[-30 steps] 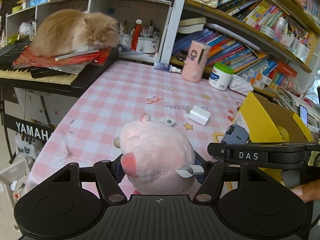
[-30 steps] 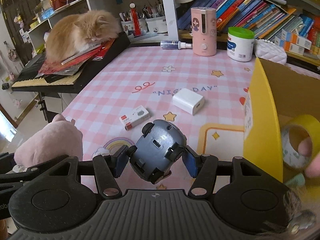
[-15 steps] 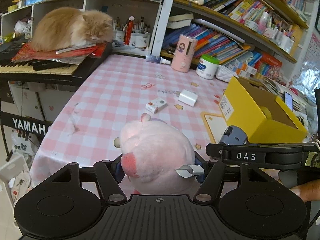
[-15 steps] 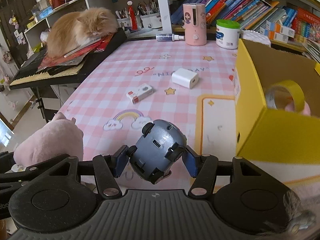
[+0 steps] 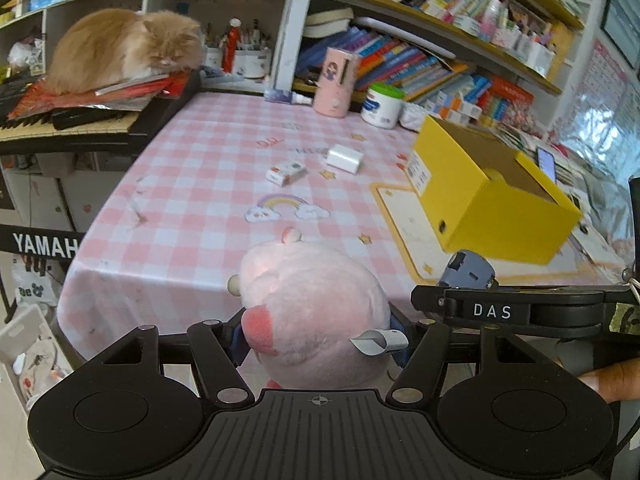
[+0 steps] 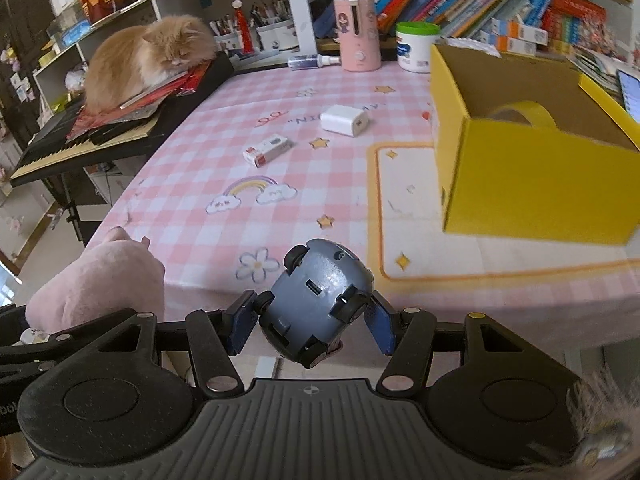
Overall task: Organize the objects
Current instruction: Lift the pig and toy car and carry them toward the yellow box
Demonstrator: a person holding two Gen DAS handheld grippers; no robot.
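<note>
My left gripper (image 5: 318, 336) is shut on a pink plush toy (image 5: 312, 312), held just off the near edge of the pink checked table (image 5: 192, 184). My right gripper (image 6: 310, 324) is shut on a blue-grey toy car (image 6: 318, 300); the car (image 5: 468, 270) and the plush (image 6: 100, 280) each show in the other wrist view. An open yellow box (image 6: 532, 184) stands on the table's right side with a yellow tape roll (image 6: 520, 112) inside. A white charger (image 6: 344, 120) and a small red-and-white box (image 6: 266, 150) lie mid-table.
An orange cat (image 5: 128, 48) lies on papers atop a keyboard (image 5: 68, 124) at the left. A pink dispenser (image 6: 358, 34), a green-lidded white jar (image 6: 416, 46) and a spray bottle (image 6: 314, 60) stand at the back under crowded bookshelves. A phone (image 5: 546, 162) lies behind the box.
Both grippers have drawn back from the table, still holding the plush and the car. The table and yellow box now look farther away.
</note>
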